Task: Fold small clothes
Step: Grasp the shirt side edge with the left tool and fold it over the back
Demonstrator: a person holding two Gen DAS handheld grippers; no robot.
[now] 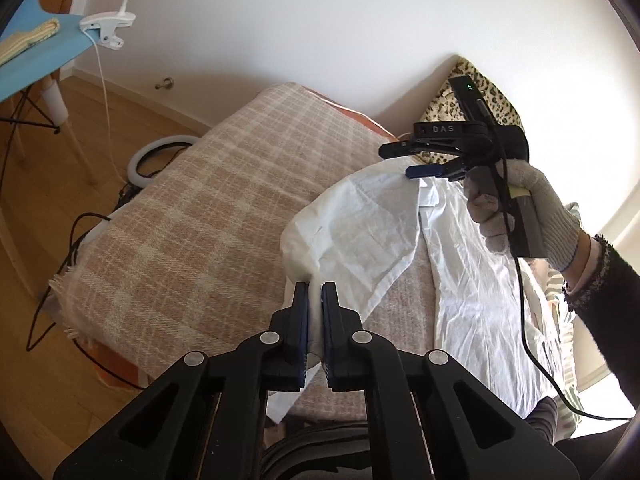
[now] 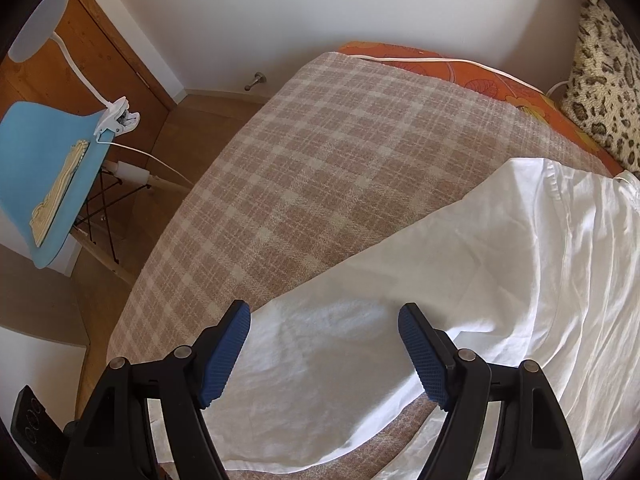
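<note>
Left wrist view: the left gripper has its jaws clenched on the near edge of a crumpled white cotton shirt, which lies on a beige-and-cream checked woollen blanket spread over the bed. One front panel of the shirt is thrown open toward the left, so a strip of blanket shows between it and the rest of the garment. The right gripper, held in a grey-gloved hand, hovers above the collar end with its jaws apart and nothing between them. A leopard-print cushion sits behind it against the wall.

Right wrist view: the right gripper's blue pads stand wide apart over the white shirt, clear of the cloth. The shirt lies wrinkled and loose at the right of the blanket; no neat fold line shows. A pale yellow folded cloth rests on a light blue chair beside the bed.

I judge the folding of this shirt barely begun: it is still being spread or its first panel brought over, with sleeves and body left to fold.
</note>
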